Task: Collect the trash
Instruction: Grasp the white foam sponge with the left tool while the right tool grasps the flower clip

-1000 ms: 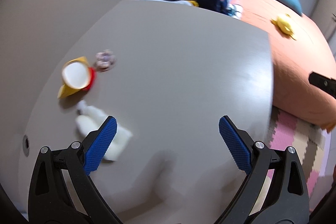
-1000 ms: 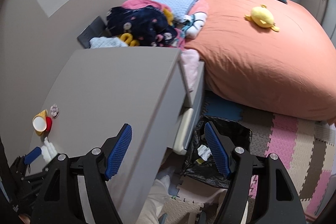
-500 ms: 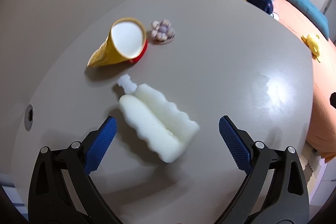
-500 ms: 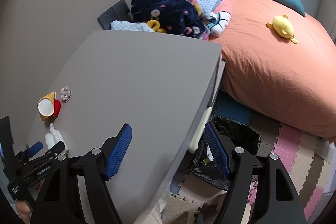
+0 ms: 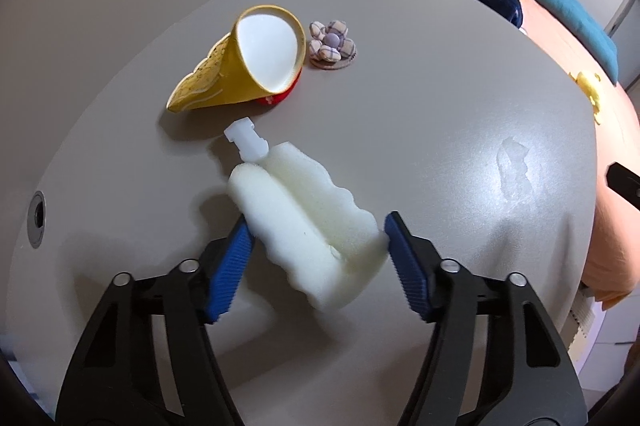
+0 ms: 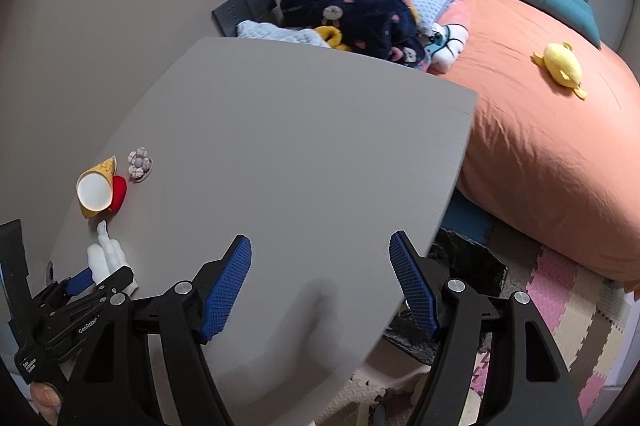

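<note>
Since a second ago the left gripper (image 5: 316, 250) has come over the white foam piece (image 5: 308, 222) on the grey table (image 5: 420, 98) and its jaws, now closing, bracket the foam's near end, pickup imminent, paper cup (image 5: 248, 66) at eleven o'clock; right gripper (image 6: 320, 282) gapes empty

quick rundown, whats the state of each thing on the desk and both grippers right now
left gripper: jaws closing around the foam piece, pads at its sides
foam piece: lying flat on the desk
white plug: lying at the foam's far end
yellow paper cup: tipped on its side, mouth toward camera
fabric flower: lying flat beside the cup
right gripper: open, empty, over the desk edge
</note>
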